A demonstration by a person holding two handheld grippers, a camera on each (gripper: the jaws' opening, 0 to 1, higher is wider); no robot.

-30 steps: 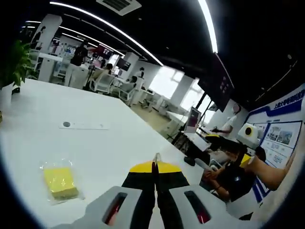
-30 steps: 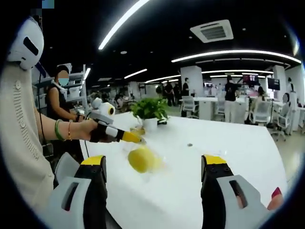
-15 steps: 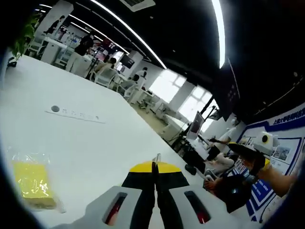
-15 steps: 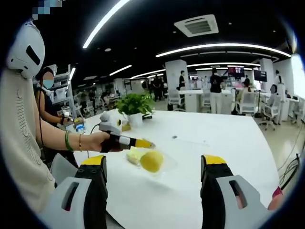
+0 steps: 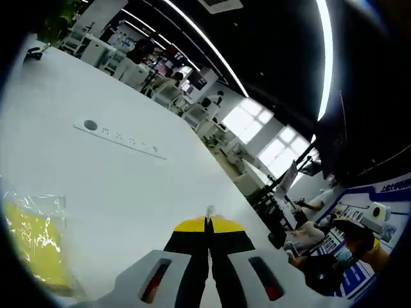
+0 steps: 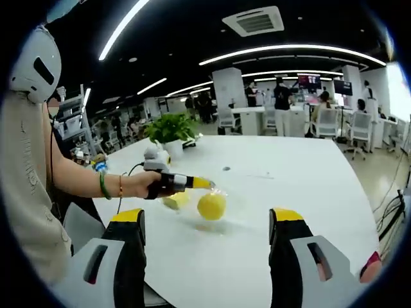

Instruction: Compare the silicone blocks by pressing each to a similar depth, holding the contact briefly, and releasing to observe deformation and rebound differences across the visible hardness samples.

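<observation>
On the white surface (image 6: 302, 192), near its left edge in the right gripper view, lie two yellow blocks: a rounder one (image 6: 211, 206) in a clear wrapper and, just beside it on the left, a paler one (image 6: 174, 201) partly hidden behind the left claw (image 6: 207, 184). That claw is clenched, its yellow tips pressed together into a single point, and the point touches or nearly touches the top of the rounder block; I cannot tell which. In the left gripper view the same shut tips (image 5: 209, 222) hold a thin sliver of clear film between them, and a yellow block in a crinkled bag (image 5: 33, 240) lies at the left, near the camera. The right claw (image 6: 205, 221) hangs released, jaws wide apart, near the surface's near edge and well apart from the blocks.

Judging by look, the blocks are light and soft, silicone that yields and springs back, while the glossy wrap is likely slippery, so a block may skid rather than dent. Pressing wants a straight push down on the middle of the top face, not the edge. If steadying is needed, the right claw could take the block by its two sides, low down, clear of loose film.
</observation>
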